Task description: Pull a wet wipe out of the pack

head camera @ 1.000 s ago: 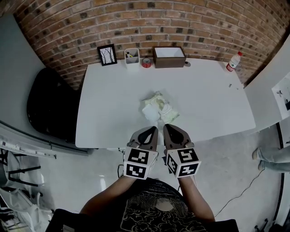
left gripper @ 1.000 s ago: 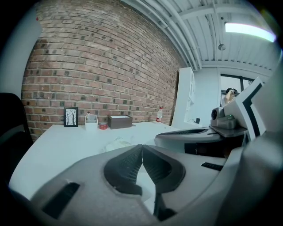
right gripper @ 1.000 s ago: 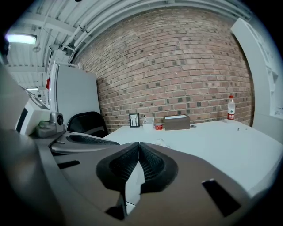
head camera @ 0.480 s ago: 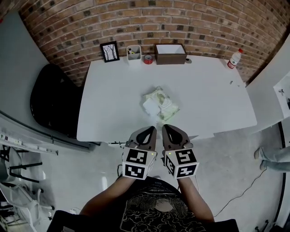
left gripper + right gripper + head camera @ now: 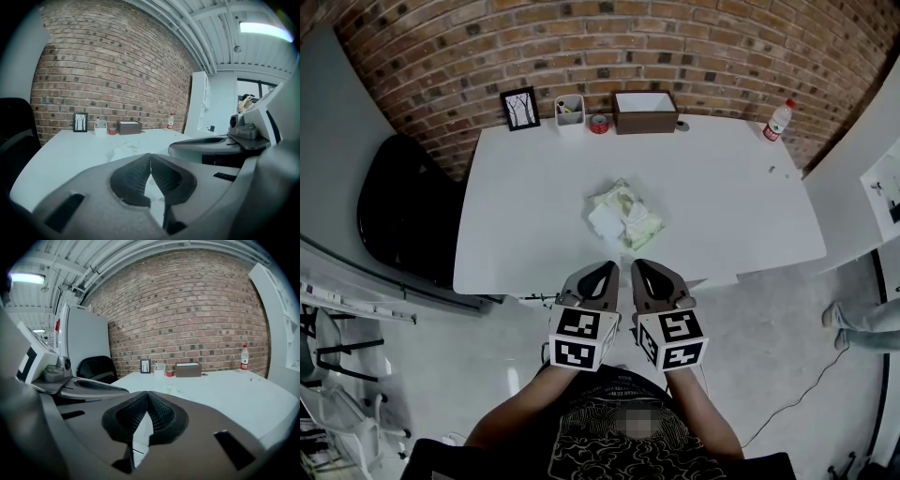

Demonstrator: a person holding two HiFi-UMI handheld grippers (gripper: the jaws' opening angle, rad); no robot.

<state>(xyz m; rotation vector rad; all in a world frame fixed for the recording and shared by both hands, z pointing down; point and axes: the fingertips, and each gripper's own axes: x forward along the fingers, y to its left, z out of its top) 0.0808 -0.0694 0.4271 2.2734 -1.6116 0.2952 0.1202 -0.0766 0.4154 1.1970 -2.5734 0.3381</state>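
Short of the wipe pack point(image 5: 623, 215), left gripper point(image 5: 608, 267) and right gripper point(image 5: 637, 265) stay pressed together, empty.

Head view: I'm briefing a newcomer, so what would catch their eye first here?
The crumpled wet wipe pack lies in the middle of the white table, white wipe bunched at its left. Nearer the person, at the table's near edge, the left gripper and right gripper hang side by side, jaws shut on nothing.

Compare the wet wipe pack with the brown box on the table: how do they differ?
The wet wipe pack is pale and crumpled; the brown box is dark and square-edged. The wet wipe pack lies mid-table; the brown box stands at the far edge. Both rest on the white table.
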